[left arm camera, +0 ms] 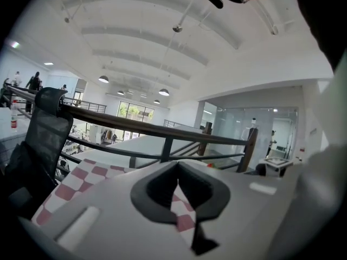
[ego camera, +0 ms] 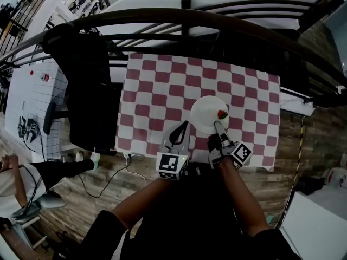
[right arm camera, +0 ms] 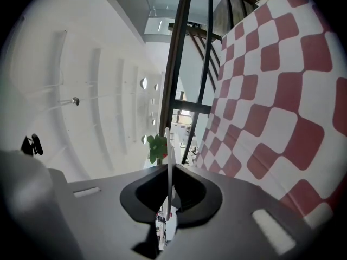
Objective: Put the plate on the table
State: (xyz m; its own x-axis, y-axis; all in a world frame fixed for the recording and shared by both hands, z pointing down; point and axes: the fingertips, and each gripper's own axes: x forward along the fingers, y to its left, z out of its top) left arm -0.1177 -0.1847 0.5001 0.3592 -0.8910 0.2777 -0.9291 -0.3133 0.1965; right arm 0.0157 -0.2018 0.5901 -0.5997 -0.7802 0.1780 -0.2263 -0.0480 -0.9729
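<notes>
1. Plainly, the right gripper [ego camera: 218, 125] has its jaws closed on the near rim of the round white plate [ego camera: 207, 111]. In the right gripper view that rim runs edge-on as a thin white line straight between the two pads.
2. The left gripper [ego camera: 182, 129] hangs just beside it on the left. Its jaws are together with nothing between them, and only cloth shows past them.
3. The plate is over the right front part of the table with the red-and-white chequered cloth [ego camera: 162, 91]. It carries a small red strawberry with a green leafy top [ego camera: 222, 114] near its right edge. From the right gripper view the plate seems lifted clear of the cloth, though the head view is too steep to settle whether it touches.
4. We judge the plate to be stiff, thin and fairly light, with a smooth rim that gives the pads little to bite on. A knock against the table could chip it.
5. Pinched at one edge only, it will want to droop on the far side. We would keep the pads well over the rim and the plate level, since the strawberry sits loose and could roll off.
6. If the grip feels unsure, the free left gripper could take the rim further round to share the load. We would let go only once the base lies flat on the cloth.
</notes>
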